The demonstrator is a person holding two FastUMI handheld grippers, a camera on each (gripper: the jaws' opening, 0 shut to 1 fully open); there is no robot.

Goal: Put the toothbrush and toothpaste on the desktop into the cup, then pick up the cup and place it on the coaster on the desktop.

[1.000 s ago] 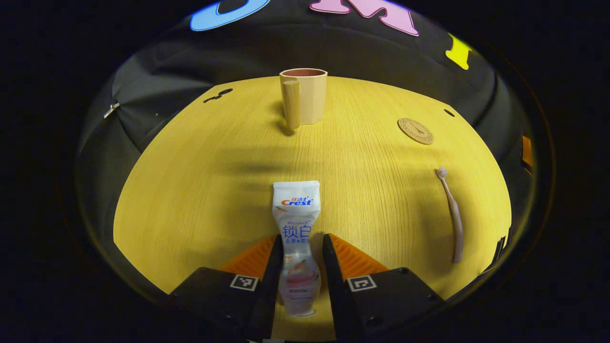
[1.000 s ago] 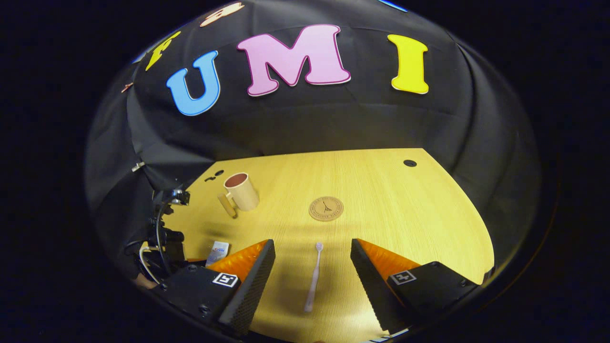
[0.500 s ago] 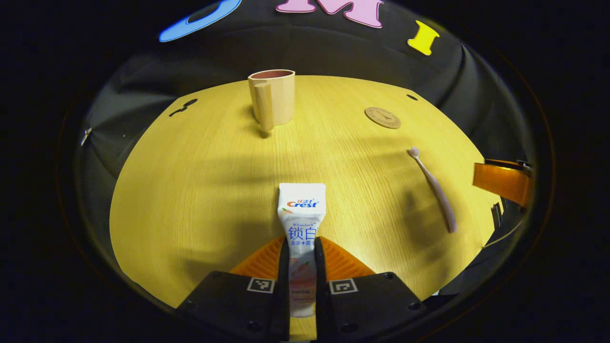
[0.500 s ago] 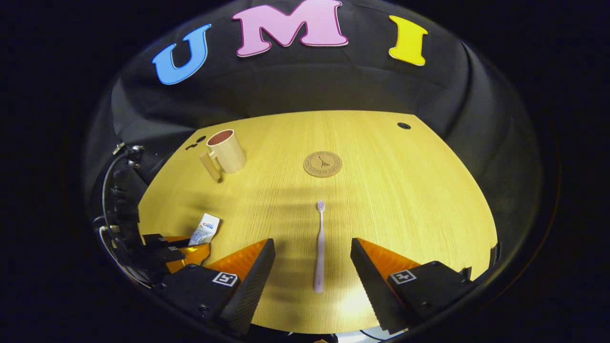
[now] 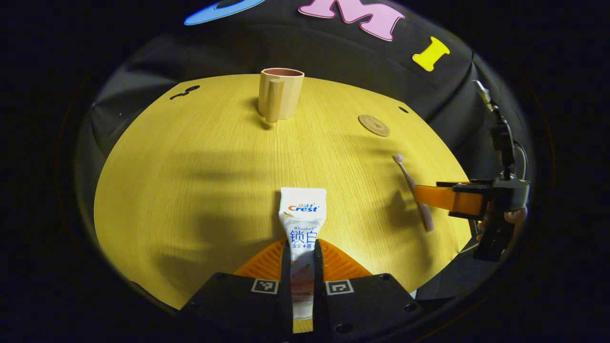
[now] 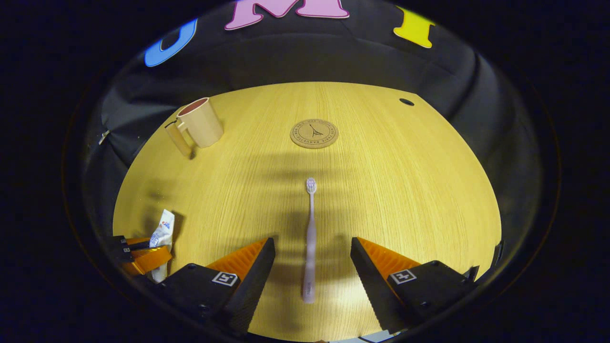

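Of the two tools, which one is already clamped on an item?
The left tool: its fingers pinch the white toothpaste tube. The right tool stands open astride the pale pink toothbrush.

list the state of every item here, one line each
toothpaste tube: clamped between the left gripper's fingers
left gripper: shut on the tube
toothbrush: flat on the desktop, untouched
right gripper: open, straddling the toothbrush handle
cup: upright, empty
coaster: flat, bare

The toothpaste (image 5: 302, 224) tube's near end is hidden between the left gripper's (image 5: 301, 267) jaws; the coaster's (image 5: 374, 125) printed motif (far right on the desk (image 5: 190, 166)) is too small to tell
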